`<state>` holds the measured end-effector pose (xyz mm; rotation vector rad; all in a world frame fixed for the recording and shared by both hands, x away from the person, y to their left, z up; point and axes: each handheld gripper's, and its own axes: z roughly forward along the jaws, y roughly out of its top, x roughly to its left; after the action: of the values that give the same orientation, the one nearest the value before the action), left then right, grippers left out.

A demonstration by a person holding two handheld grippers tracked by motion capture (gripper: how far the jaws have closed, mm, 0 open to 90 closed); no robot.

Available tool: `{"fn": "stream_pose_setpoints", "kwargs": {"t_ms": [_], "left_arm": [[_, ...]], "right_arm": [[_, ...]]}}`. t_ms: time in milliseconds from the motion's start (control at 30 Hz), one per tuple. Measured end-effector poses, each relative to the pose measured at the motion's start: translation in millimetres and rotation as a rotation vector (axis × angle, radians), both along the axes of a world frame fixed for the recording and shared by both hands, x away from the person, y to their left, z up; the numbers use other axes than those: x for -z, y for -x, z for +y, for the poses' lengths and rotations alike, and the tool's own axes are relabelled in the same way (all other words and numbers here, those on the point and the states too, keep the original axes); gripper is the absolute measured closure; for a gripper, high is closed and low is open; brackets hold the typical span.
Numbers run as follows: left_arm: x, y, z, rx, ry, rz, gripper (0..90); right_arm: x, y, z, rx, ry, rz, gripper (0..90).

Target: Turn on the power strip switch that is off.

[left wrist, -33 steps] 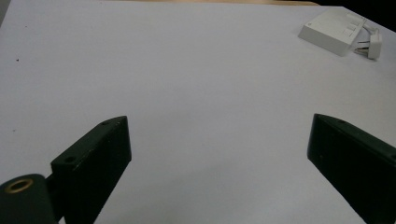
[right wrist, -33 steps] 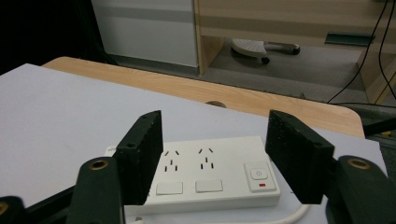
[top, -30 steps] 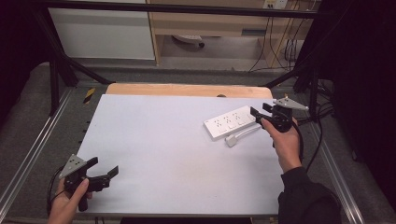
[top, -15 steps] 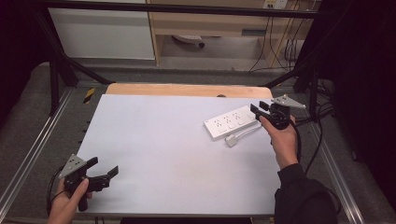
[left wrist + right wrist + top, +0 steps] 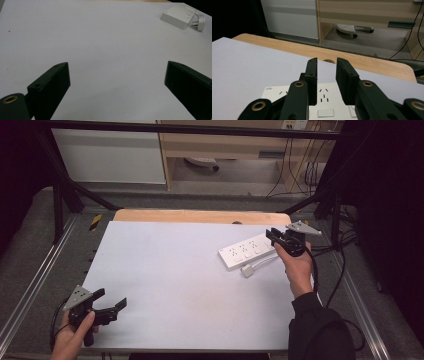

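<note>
Now, right gripper [image 5: 274, 236]: over the white power strip [image 5: 248, 252], jaws a little apart, empty.
Left gripper [image 5: 111, 301]: jaws wide apart, empty.
Plug [image 5: 248, 270]: beside strip.

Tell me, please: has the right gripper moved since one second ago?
Yes, slightly. In the high view the right gripper has shifted toward the table's far edge, along the right end of the white power strip, which lies in the same place.

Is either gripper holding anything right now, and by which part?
Nothing held. Left gripper is open over bare table; right gripper, slightly parted, hovers above the power strip.
</note>
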<state>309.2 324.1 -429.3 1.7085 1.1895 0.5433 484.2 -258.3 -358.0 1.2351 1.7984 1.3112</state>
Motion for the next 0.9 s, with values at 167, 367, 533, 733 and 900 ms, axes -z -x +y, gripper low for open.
{"fn": "stream_pose_setpoints", "kwargs": {"t_ms": [167,367,533,733,900], "left_arm": [[-0.1,0.0,0.4,0.001,-0.001,-0.001,6.1],[0.0,0.0,0.7,0.003,0.0,-0.001,6.1],[0.0,0.1,0.9,0.002,-0.001,-0.001,6.1],[0.0,0.1,1.2,-0.001,0.001,-0.001,6.1],[0.1,0.1,1.2,0.0,0.0,-0.001,6.1]], "right_arm": [[2.6,-2.0,3.8,-0.006,0.007,0.003,75.9],[5.7,-4.4,6.7,-0.011,0.007,0.009,77.8],[8.4,-6.2,9.2,-0.015,0.004,0.015,79.3],[12.1,-8.5,11.8,-0.022,0.012,0.022,80.7],[14.4,-10.0,14.3,-0.028,0.011,0.032,81.0]]}}
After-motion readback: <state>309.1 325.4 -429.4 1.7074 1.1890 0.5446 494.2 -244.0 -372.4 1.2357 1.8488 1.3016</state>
